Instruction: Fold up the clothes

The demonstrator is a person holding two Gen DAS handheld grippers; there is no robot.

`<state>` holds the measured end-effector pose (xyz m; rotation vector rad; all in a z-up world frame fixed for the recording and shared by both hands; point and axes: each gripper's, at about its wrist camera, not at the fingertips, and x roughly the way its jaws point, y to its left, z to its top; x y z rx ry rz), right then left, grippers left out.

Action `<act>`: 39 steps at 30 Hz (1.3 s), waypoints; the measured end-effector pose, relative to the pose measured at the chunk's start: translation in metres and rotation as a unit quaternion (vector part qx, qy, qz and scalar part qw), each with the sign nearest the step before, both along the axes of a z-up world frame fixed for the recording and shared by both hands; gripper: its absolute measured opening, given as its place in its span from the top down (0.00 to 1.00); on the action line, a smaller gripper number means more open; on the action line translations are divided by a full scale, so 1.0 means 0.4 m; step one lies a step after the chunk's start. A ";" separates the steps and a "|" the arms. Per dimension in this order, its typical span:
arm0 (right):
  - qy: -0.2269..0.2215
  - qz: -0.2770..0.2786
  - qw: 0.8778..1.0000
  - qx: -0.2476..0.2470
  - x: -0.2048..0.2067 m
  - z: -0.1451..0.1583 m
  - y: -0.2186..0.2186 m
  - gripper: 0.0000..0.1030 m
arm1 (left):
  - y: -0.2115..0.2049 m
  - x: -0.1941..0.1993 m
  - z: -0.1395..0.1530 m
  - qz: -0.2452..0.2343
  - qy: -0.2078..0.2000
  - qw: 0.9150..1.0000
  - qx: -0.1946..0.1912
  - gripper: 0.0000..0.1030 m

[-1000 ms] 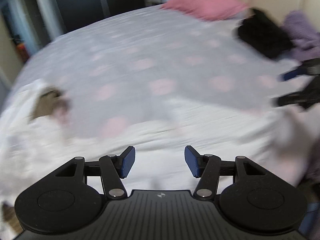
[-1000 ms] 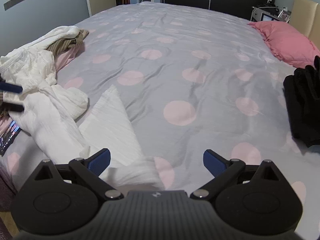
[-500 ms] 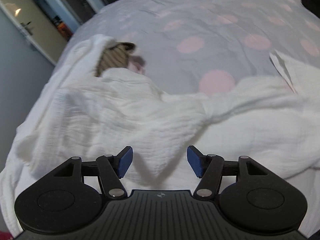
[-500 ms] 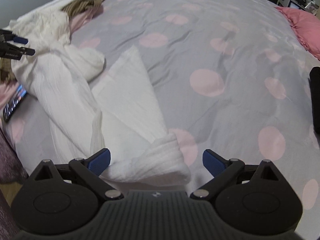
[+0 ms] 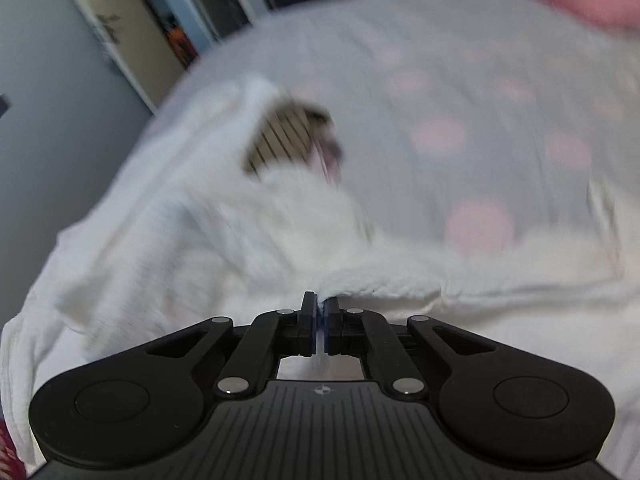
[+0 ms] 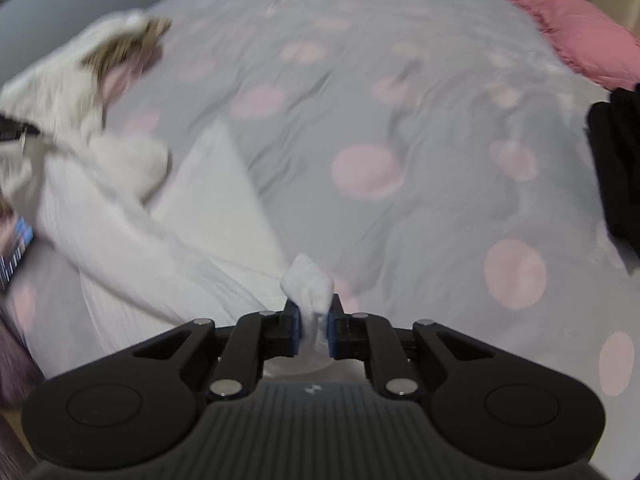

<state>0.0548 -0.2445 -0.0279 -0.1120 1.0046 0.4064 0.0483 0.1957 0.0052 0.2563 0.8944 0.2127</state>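
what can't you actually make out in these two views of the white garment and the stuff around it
- White garment, left wrist view: motion blur hides what kind of garment it is.
- Striped item, left wrist view: partly buried under the garment, blurred.
- Black clothing, right wrist view: cut off by the right edge.
- Left claw, right wrist view: cut off by the left edge.

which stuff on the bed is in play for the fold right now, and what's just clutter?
In play:
- white garment
- left gripper, shut on a fold of it
- right gripper, jaws closing with a bunched end between them

Lying about:
- pink pillow
- black clothing
- striped brown garment
- phone, at the bed's edge
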 end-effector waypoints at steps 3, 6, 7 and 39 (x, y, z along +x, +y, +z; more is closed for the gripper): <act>-0.037 -0.028 0.999 0.028 -0.006 0.049 -0.028 0.87 | 0.010 -0.034 0.081 0.026 -0.078 0.996 -0.023 0.99; -0.084 -0.045 0.995 0.041 -0.022 0.102 -0.040 0.88 | 0.018 -0.076 0.158 0.044 -0.150 0.987 -0.048 0.99; -0.100 -0.049 0.993 0.043 -0.026 0.124 -0.044 0.88 | 0.014 -0.088 0.182 0.044 -0.170 0.983 -0.050 0.99; -0.074 -0.226 0.970 -0.054 -0.002 0.277 -0.519 0.89 | -0.388 -0.077 0.310 -0.178 -0.131 0.970 -0.099 1.00</act>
